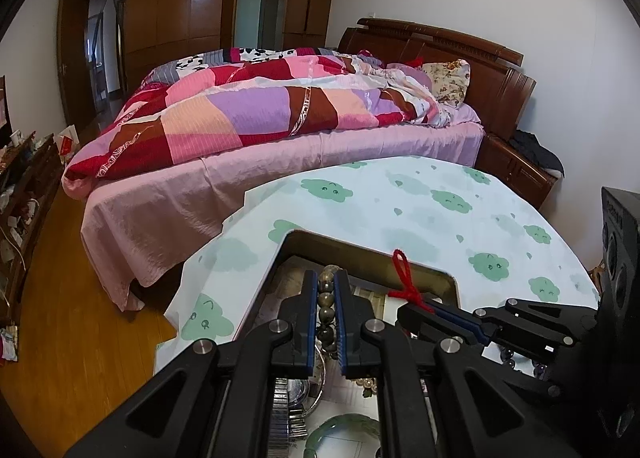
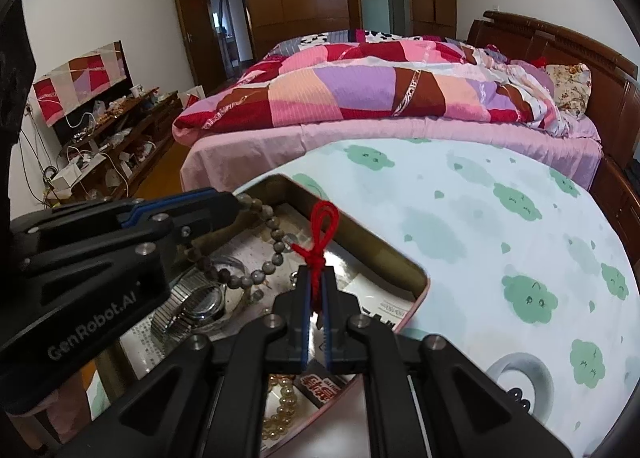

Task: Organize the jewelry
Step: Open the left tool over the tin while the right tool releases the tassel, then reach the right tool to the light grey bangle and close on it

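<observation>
Red cord (image 2: pixel 318 246), knotted with a loop standing above the knot, is pinched between the pads of the right gripper (image 2: pixel 317 286) at the centre of the right wrist view, over the open tin (image 2: pixel 416 278). It is likely very light and limp: only the short length above the jaws stands up, and anything hanging below would sway. The knot is the best place to hold it, since the bulk there keeps it from sliding through the pads; the grip sits just under that knot.

Left of it, a string of brown-grey beads (image 2: pixel 276 246) runs from the tip of the left gripper (image 1: pixel 326 290) down into the tin. In the left wrist view the beads lie between that gripper's pads, which are pressed on them. Beads are hard, round and smooth, so they may roll under the pads; clamping across one bead, or between two, should hold better. The strand is heavier than the cord and will drape.

In the tin's lower left lies a metal watch (image 2: pixel 196 308) with a stretch band, stiff and weightier. Pale beads (image 2: pixel 280 414) sit at the bottom centre, and a green bangle (image 1: pixel 344 432), rigid and probably breakable, shows at the bottom of the left wrist view. The tin rests on a cloth with green clouds (image 2: pixel 520 218); the bed (image 2: pixel 360 98) fills the upper frame.
</observation>
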`<action>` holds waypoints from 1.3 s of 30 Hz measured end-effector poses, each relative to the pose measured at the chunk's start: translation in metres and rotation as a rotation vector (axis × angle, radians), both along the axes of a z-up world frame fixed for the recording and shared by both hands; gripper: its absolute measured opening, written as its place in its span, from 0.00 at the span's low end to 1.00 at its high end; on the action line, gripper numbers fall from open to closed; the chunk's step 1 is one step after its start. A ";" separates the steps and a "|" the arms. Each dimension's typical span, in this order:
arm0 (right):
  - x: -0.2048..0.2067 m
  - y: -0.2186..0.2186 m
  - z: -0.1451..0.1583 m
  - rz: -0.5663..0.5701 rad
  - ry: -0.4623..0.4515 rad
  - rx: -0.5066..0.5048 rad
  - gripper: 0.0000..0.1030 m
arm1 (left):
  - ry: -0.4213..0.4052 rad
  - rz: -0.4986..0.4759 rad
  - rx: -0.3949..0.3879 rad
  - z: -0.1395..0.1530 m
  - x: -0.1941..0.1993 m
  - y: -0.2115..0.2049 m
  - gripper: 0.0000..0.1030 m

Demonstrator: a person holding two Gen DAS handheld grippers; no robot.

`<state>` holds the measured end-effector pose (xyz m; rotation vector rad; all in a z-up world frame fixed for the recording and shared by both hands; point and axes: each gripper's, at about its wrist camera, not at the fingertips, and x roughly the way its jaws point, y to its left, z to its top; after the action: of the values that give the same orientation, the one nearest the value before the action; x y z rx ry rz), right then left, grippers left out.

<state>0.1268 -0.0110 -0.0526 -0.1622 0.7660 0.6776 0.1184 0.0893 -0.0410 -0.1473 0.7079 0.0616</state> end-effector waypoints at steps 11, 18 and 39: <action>0.000 -0.006 0.001 -0.018 0.007 0.018 0.56 | -0.002 0.012 0.015 0.002 0.000 -0.004 0.32; -0.003 -0.007 0.005 -0.022 -0.004 0.024 0.61 | -0.057 0.040 0.006 0.012 -0.007 -0.002 0.68; 0.002 -0.070 0.019 -0.153 -0.018 0.024 0.66 | -0.031 0.050 0.005 0.007 -0.007 -0.018 0.69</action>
<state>0.1286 -0.0815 -0.0340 -0.0862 0.7445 0.5391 0.1115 0.0713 -0.0344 -0.1606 0.6733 0.1087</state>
